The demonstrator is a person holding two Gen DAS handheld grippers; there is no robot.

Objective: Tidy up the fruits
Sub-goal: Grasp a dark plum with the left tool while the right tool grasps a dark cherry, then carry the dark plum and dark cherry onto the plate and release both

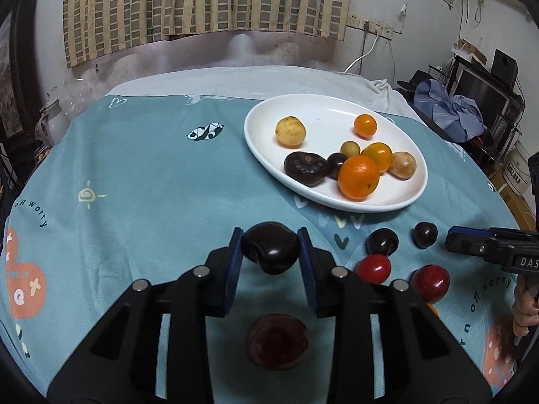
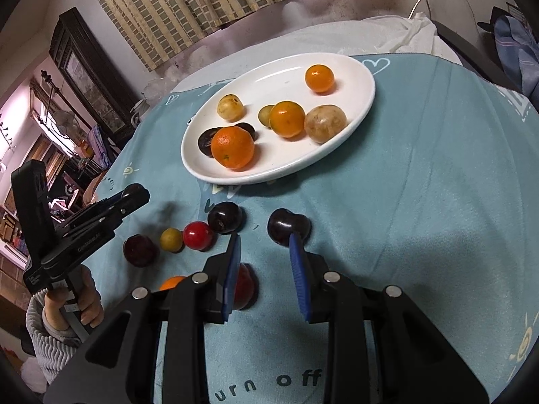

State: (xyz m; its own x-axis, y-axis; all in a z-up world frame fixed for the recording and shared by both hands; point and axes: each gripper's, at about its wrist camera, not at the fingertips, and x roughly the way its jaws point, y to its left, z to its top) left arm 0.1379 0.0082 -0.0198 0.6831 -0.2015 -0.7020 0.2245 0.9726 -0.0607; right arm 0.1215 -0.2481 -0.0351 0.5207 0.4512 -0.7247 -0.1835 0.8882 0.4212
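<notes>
Left wrist view shows the left gripper (image 1: 270, 252) pinching a dark plum (image 1: 270, 251) between its blue pads, lifted above the table's near edge. Under it a second dark fruit (image 1: 276, 341) lies on the teal cloth (image 1: 151, 175), blurred and partly screened by the gripper body.

On the white plate (image 1: 323, 107), toward the table's far right, I count eight fruits: three oranges, the biggest one (image 1: 358, 177) nearest; three yellowish fruits; and two dark ones, the smaller half hidden behind the big orange.

Right wrist view has the right gripper (image 2: 264, 245) with its fingers spread and nothing between them, over the cloth near the table's front edge. One fingertip overlaps a dark cherry (image 2: 288, 227); whether they touch is unclear. A red fruit (image 2: 243, 286) sits mostly behind the other finger, and an orange fruit (image 2: 171, 282) is nearly all covered by the gripper body.

Clear on the cloth here are one more dark cherry (image 2: 224, 217), one red cherry (image 2: 198, 235), one small yellow fruit (image 2: 171, 239) and one dark plum-like fruit (image 2: 139, 250).
</notes>
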